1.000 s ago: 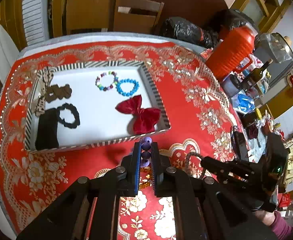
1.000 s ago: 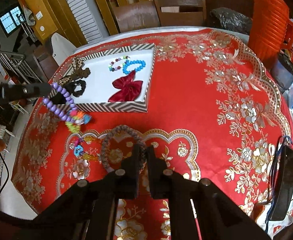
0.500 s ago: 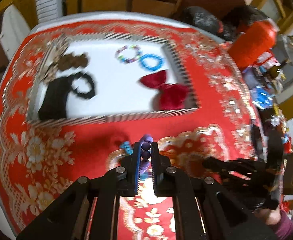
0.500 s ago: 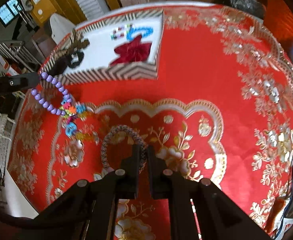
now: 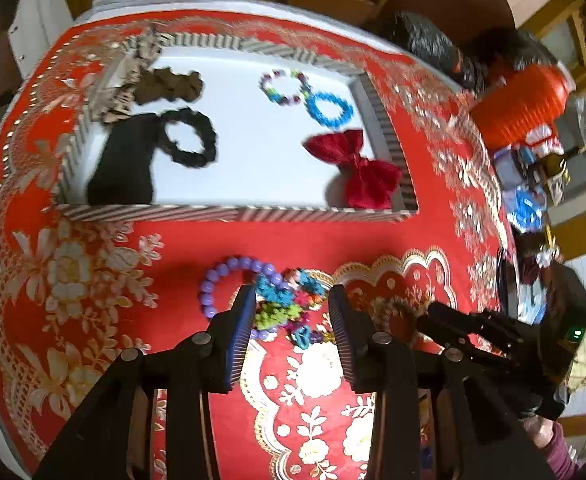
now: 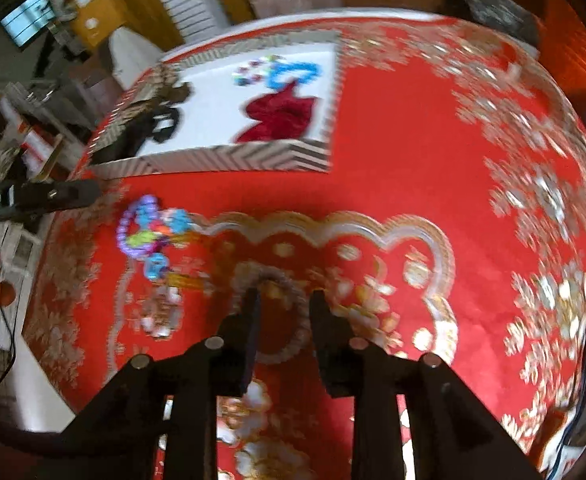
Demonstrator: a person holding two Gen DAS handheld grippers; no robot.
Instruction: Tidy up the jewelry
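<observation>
A striped-rim white tray point(image 5: 229, 212) holds a red bow point(image 5: 357, 172), a blue bead bracelet point(image 5: 331, 110), a multicolour bracelet point(image 5: 283, 88), a black scrunchie point(image 5: 191, 142) and dark hair pieces. My left gripper point(image 5: 291, 296) is open and empty over a purple bead bracelet point(image 5: 229, 270) lying in a colourful jewelry pile point(image 5: 289, 304) on the red tablecloth. My right gripper point(image 6: 283, 294) is open, its fingers straddling a grey braided ring point(image 6: 271, 280) on the cloth. The pile also shows in the right wrist view point(image 6: 153, 236).
The right gripper's body point(image 5: 493, 332) lies right of the left one. An orange container point(image 5: 517, 108), bottles and clutter stand at the table's right edge. Wooden chairs stand behind the table. The tray point(image 6: 221, 160) sits at the far left.
My left gripper opened and let the purple bracelet drop onto the pile on the cloth. My right gripper opened around the grey ring. Both cameras moved lower and closer to the table.
</observation>
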